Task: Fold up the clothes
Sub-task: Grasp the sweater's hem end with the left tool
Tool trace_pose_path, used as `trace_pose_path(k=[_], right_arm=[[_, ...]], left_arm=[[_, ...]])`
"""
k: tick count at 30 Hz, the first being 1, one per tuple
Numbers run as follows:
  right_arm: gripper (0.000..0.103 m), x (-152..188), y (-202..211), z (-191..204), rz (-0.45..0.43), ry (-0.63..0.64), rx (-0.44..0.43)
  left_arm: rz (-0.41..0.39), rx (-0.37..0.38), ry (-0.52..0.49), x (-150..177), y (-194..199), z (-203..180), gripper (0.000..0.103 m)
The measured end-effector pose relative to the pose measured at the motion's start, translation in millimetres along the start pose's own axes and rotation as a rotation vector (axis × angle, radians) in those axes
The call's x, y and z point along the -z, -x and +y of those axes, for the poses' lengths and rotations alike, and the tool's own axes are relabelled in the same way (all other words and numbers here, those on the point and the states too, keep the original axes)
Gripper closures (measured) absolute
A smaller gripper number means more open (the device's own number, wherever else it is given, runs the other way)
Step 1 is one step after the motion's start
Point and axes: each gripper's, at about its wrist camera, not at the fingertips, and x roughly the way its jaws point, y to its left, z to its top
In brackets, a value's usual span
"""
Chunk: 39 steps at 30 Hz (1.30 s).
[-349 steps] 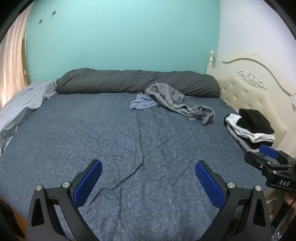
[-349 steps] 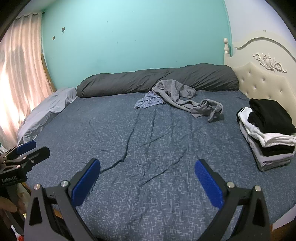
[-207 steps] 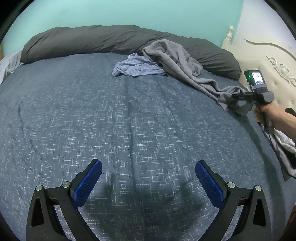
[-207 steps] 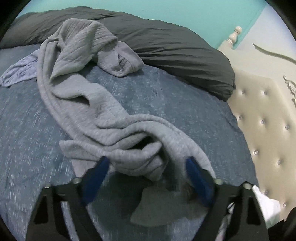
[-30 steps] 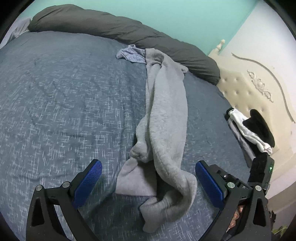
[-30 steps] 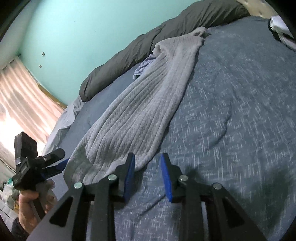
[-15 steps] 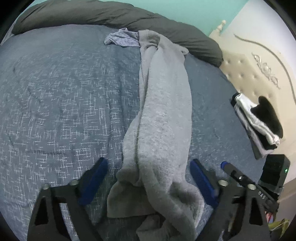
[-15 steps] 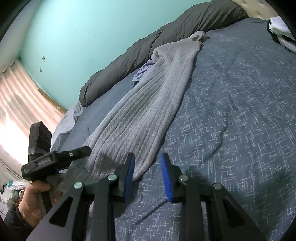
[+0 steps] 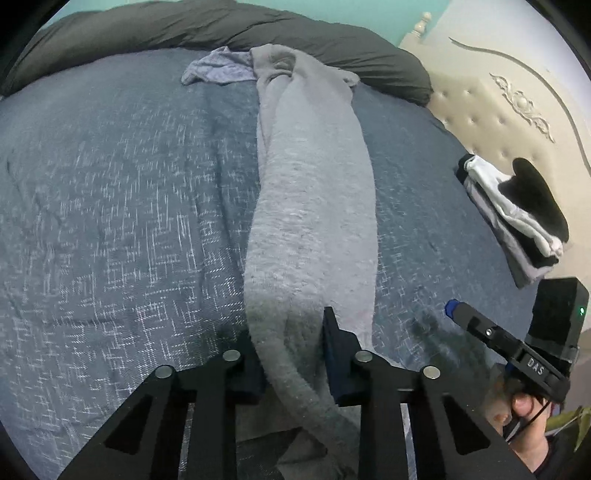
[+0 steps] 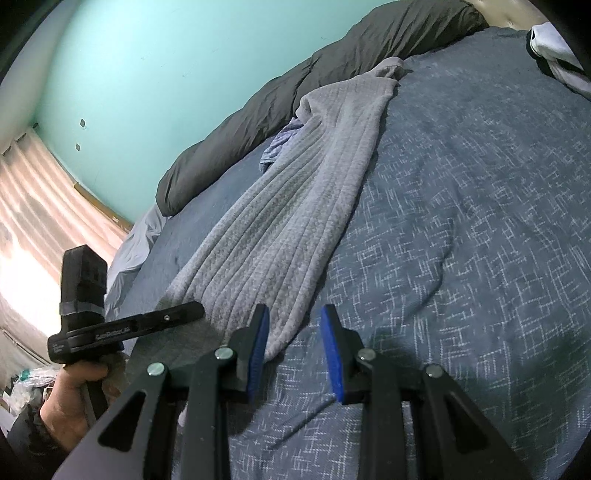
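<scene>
A long grey garment (image 9: 314,192) is lying stretched down the middle of the left wrist view, from the dark bolster (image 9: 221,26) at the top to the bottom edge, on a blue bedspread (image 9: 110,221). In the right wrist view the same garment (image 10: 295,206) is running from the upper centre to the lower centre of the frame.

The left gripper (image 9: 291,350) is sitting at the bottom centre of its view, and its jaws are closing around a bunched fold at the garment's near end; the cloth is filling the gap and the pads are pressing into it from both sides. Seen from the right wrist camera, the left gripper (image 10: 192,310) is lying at the lower left, with the hand (image 10: 74,391) gripping its handle.

The right gripper (image 10: 293,350) is sitting at the bottom centre of its view with its jaws narrow but parted. The garment's edge is lying against the left pad, though whether any cloth is actually being pinched is hard to say; mostly bare bedspread is showing between the pads. In the left wrist view it (image 9: 452,308) is poking in from the lower right.

A smaller bluish cloth (image 9: 218,68) is lying at the garment's far end, upper centre. A pile of folded clothes (image 9: 513,221) is resting at the right edge, by the cream headboard (image 9: 498,96).
</scene>
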Motion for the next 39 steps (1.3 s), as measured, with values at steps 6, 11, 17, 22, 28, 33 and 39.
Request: trace_pose_path(k=[6,11,17,22,28,33,39], right_arm=[[0.074,-2,0,-3,-0.004,-0.005,-0.002],[0.074,-1,1,-2,-0.004,0.005,-0.003],[0.074,0,-1,-1,0.003,0.022,0.007],[0.074,2,-4,-2,0.012,0.028,0.02],[0.074,5,-4,-3,0.023,0.031,0.035],[0.074,6,-6,-2,0.032,0.026,0.033],[0.074,8,-8,2,0.043,0.041,0.032]], left_arm=[[-0.054,-0.096,-0.075,-9,38,-4,0.082],[-0.087,-0.174,-0.083,-16,78,14,0.088],[-0.1,-0.252,-0.036,-7,125,58,0.1],[-0.066,-0.223,-0.002,0,115,71,0.1],[-0.042,-0.194,-0.008,3,96,70,0.099],[0.012,-0.172,-0.046,8,79,71,0.09],[0.057,-0.208,-0.014,6,53,86,0.042]])
